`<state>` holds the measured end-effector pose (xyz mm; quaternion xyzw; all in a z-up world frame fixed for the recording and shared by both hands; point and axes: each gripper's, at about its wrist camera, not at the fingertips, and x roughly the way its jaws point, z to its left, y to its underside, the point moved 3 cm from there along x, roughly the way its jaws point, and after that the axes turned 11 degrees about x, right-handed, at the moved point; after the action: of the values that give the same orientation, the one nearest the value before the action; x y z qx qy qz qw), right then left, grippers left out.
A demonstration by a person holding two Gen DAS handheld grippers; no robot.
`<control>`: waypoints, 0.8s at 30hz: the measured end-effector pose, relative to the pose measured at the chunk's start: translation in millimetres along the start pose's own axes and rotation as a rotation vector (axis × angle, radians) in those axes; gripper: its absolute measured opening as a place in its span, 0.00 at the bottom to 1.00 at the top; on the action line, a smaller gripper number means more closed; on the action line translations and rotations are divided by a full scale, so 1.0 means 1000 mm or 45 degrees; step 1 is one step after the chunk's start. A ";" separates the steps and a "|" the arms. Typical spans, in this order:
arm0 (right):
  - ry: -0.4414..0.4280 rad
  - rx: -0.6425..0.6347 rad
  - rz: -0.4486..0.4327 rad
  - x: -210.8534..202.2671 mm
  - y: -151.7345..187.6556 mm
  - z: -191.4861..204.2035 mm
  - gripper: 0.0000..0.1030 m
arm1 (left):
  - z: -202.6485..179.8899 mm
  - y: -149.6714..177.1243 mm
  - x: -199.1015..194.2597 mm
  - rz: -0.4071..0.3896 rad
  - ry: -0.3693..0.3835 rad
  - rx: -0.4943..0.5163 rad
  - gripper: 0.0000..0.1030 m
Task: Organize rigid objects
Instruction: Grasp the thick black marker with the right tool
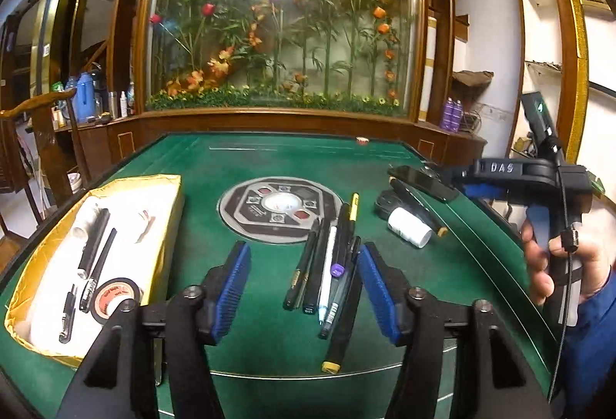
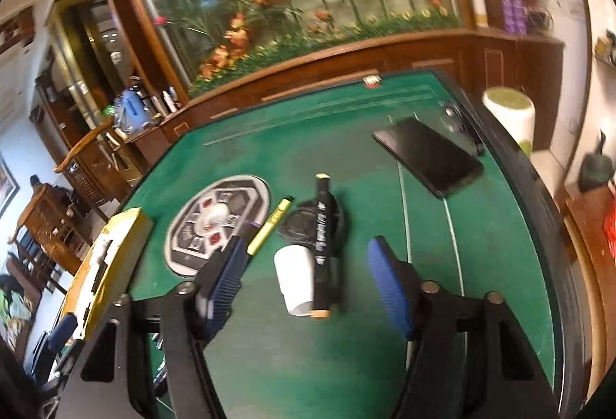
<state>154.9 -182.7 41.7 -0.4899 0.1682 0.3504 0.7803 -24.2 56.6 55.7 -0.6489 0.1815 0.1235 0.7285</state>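
Several pens and markers (image 1: 327,276) lie in a bunch on the green table, between the open blue pads of my left gripper (image 1: 304,288), which holds nothing. A yellow-edged box (image 1: 161,226) at the left holds pens (image 1: 92,245) and a roll of tape (image 1: 115,297). My right gripper (image 2: 308,280) is open and empty above a white bottle (image 2: 296,278) and a black marker (image 2: 322,245) that lies over a dark round object (image 2: 298,226). The right gripper also shows in the left wrist view (image 1: 481,180), at the right.
A black phone (image 2: 427,155) lies at the table's far right, also in the left wrist view (image 1: 421,182). A round grey panel (image 1: 279,209) sits in the table's middle. A yellow pen (image 2: 269,224) lies beside it. A white cylinder (image 2: 512,118) stands beyond the right edge.
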 end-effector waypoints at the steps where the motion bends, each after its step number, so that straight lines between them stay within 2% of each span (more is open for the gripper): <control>1: 0.015 0.016 0.025 0.006 -0.001 -0.003 0.56 | 0.000 0.000 0.000 0.003 0.001 0.002 0.63; 7: 0.062 0.053 0.128 0.034 -0.001 -0.009 0.34 | -0.001 0.002 -0.001 0.021 0.024 0.006 0.63; 12: 0.157 -0.015 0.188 0.062 -0.005 -0.002 0.34 | -0.003 0.004 0.003 0.055 0.053 0.012 0.63; 13: 0.166 -0.018 0.202 0.067 -0.004 -0.002 0.31 | -0.003 0.004 0.004 0.063 0.053 0.012 0.63; 14: 0.160 -0.012 0.212 0.070 -0.001 -0.004 0.19 | -0.003 0.004 0.004 0.068 0.053 0.009 0.63; 15: 0.144 0.003 0.242 0.073 0.002 -0.008 0.14 | -0.002 0.005 0.005 0.073 0.057 0.006 0.63; 20: 0.105 0.044 0.238 0.057 0.004 -0.020 0.14 | -0.002 0.006 0.009 0.100 0.066 -0.016 0.63; 24: 0.143 0.036 0.274 0.051 0.014 -0.027 0.14 | -0.001 0.006 0.009 0.105 0.063 -0.029 0.63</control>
<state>182.9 -183.0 -10.3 -0.4768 0.2682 0.4017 0.7344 -19.1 55.8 46.2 -0.6520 0.2247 0.1393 0.7106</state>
